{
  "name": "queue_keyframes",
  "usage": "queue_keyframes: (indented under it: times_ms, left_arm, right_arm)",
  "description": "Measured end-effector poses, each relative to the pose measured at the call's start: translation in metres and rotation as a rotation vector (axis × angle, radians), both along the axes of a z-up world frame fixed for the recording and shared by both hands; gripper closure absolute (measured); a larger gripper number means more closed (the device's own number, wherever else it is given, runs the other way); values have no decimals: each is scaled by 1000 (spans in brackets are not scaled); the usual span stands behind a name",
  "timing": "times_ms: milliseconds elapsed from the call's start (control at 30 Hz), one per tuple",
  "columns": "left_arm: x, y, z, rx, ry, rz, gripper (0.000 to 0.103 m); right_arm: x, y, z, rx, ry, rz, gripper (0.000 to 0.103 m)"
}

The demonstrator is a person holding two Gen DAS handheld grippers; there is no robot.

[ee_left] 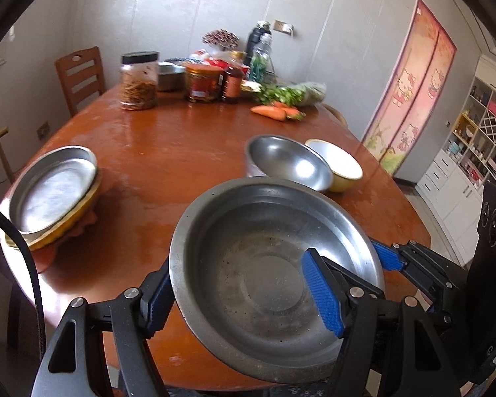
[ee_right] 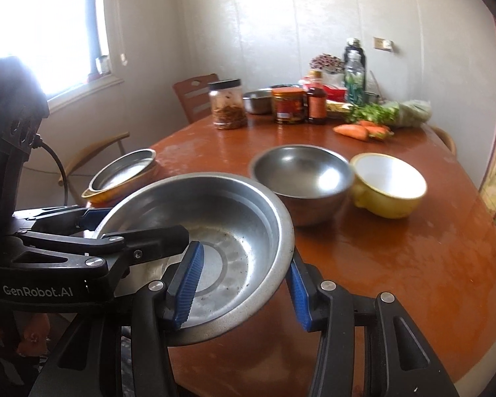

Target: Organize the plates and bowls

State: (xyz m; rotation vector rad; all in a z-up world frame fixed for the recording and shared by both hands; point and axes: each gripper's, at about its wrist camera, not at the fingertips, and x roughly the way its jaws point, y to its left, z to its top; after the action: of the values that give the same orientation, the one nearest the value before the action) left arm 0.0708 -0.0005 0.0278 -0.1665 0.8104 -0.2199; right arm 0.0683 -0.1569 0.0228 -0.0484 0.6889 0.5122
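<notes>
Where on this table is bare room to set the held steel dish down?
Bare wood runs down the middle of the table, between the stacked plates on one side and the steel bowl and yellow bowl on the other. The far end is crowded: jars, bottles, carrots, greens.

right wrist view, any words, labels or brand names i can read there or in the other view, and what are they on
"GenRobot.AI": white lettering on the black body of the left tongs, seen in the right wrist view.
Red-labelled jar: label print too blurred to read.
Brown bottle: label too blurred to read.
Pink door curtain: cartoon figures only, no lettering I can make out.
Nothing else legible in either view.
</notes>
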Motion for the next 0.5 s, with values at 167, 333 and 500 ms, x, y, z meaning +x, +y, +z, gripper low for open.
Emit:
queue_keyframes:
  times_ms: [167, 333, 500]
  left_arm:
    - [-5, 18, -1, -3, -2, 14, 31]
    - [-1, 25, -12, 8, 25, 20, 31]
    - [7, 27, -28, -1, 52, 19, 31]
  right_arm:
    - [2, 20, 1, -14, 3, 30, 52]
    - [1, 33, -4, -40, 12, 44, 52]
    - [8, 37, -16, -57, 40, 44, 52]
